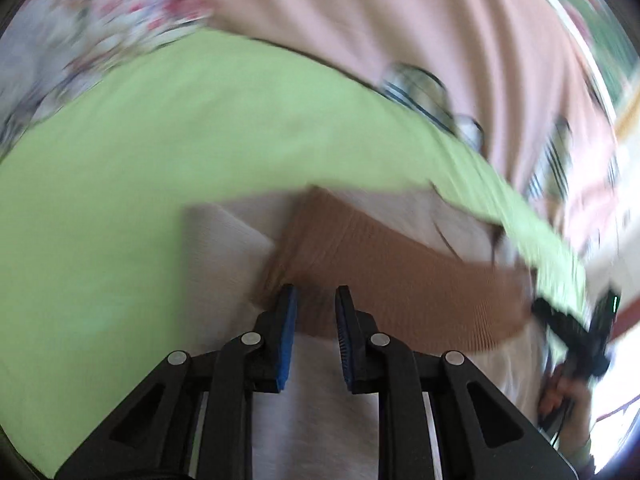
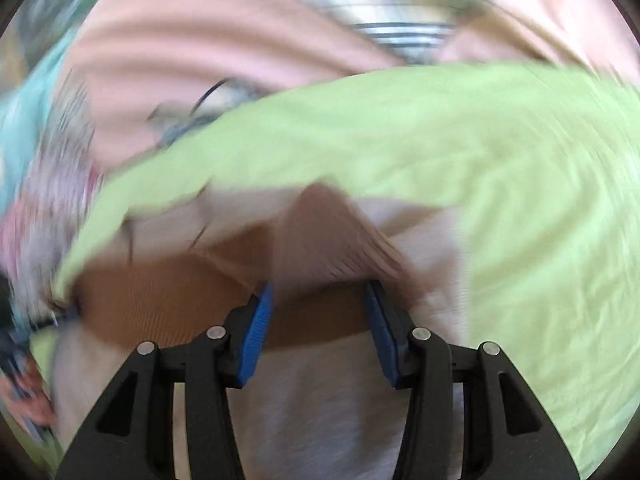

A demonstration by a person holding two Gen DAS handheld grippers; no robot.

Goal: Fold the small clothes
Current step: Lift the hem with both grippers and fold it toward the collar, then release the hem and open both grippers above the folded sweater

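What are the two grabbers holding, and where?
The left gripper pinches the pale garment by its brown ribbed waistband. The right gripper has a raised fold of that waistband between its fingers, but the blur hides whether it grips.

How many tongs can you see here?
2. The left tongs pinch one end of the brown waistband. The right tongs stand open around its other end. The blurry clothes could hide other things.

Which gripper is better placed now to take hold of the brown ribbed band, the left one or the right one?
Probably the left. The left gripper has narrow jaws at the end of the brown ribbed band. The right gripper stands wider, with a raised fold between its pads, apparently ungripped. Blur leaves contact unclear.
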